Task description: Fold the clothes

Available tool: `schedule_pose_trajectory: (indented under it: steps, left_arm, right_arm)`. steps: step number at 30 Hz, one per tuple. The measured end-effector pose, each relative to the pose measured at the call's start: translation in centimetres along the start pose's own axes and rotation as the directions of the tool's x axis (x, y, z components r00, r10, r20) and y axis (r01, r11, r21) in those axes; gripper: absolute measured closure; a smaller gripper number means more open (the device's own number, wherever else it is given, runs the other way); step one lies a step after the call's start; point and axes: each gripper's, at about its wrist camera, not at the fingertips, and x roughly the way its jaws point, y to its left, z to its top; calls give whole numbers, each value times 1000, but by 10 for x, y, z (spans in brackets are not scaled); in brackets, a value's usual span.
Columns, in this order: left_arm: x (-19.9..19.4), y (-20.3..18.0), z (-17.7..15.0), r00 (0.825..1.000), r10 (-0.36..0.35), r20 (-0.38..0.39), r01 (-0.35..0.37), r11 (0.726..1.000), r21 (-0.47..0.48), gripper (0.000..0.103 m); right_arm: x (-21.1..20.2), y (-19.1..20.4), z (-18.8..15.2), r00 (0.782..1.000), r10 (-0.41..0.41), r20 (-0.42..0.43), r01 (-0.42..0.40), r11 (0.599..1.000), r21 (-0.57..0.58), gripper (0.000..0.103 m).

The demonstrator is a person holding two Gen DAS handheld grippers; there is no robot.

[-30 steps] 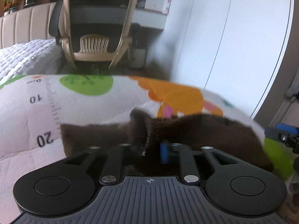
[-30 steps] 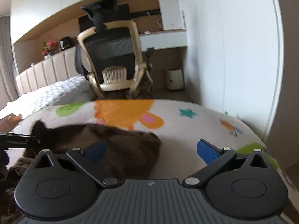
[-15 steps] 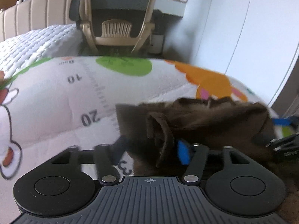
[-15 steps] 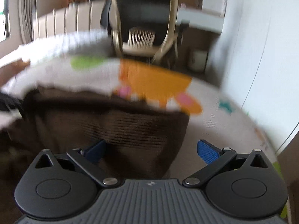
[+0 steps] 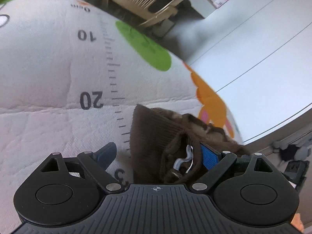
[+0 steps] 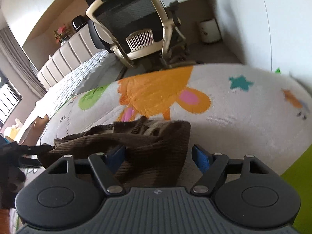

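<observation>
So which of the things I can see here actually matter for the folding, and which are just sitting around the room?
Part of the job:
- brown knitted garment
- printed mat it lies on
- left gripper, open
- right gripper, open

Just lying about:
- office chair
- bed
- small white bin

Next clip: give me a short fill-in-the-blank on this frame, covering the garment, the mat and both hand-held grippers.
1. The garment bunched on the mat is ____ in colour.
2. The left hand-held gripper has its fingers spread ____.
3. The large animal print on the mat is mostly ____.
4. Beyond the mat stands an office ____ with a mesh back.

The right hand-held gripper straddles the garment's edge.

Missing words: brown; open; orange; chair
</observation>
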Motion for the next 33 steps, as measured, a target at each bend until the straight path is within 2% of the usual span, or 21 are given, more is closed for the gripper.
schedule_pose_trajectory:
  steps: [3,5,7,8,9,10,13,18,23,25,27,29,31,33]
  left_arm:
    - [8,-6,2,1000,1,25,-2,999,35,8]
    - [14,-9,3,999,5,40,-6,999,43,15]
    - [20,-14,5,999,22,39,-24,997,69,51]
    - [23,-16,5,999,33,36,-36,995,88,53]
    - [23,-18,6,999,36,37,-40,994,98,63]
    - [19,-20,7,999,23,33,-26,994,103,73]
    - [-8,-31,4,998,-30,52,21,986,165,78]
    - [-71,-54,-34,995,-92,48,73,948,310,83]
    - [-122,-72,-95,997,-72,21,56,897,439,90]
    - [-127,-74,-114,999,-42,9,34,897,441,90]
    - [-125,-70,-126,1000,-16,-3,16,907,421,89]
    - [-124,-65,-129,1000,-8,1,7,916,400,85]
    - [-123,-60,-126,1000,-3,10,-1,928,374,78]
    - [-121,-54,-119,1000,-1,23,-8,940,342,74]
  right_arm:
    - [17,1,3,999,46,-12,-46,999,6,34]
    - [26,4,8,998,59,-12,-59,998,-7,40]
    - [37,7,14,995,91,-28,-92,996,0,56]
    - [42,9,17,994,102,-38,-102,995,0,61]
    - [45,11,19,993,104,-48,-104,995,0,70]
    - [44,14,19,994,99,-50,-99,995,-3,74]
    - [21,28,21,993,122,-11,-122,991,-60,81]
    - [-61,46,-6,981,186,62,-174,970,-169,86]
    - [-132,62,-62,975,215,63,-191,945,-264,89]
    - [-147,62,-82,978,202,55,-178,941,-288,89]
    - [-155,60,-90,984,160,78,-130,946,-299,88]
    - [-158,57,-92,987,106,117,-65,949,-310,86]
    - [-156,59,-90,989,49,142,6,932,-363,69]
    - [-149,64,-90,991,-12,130,68,899,-432,58]
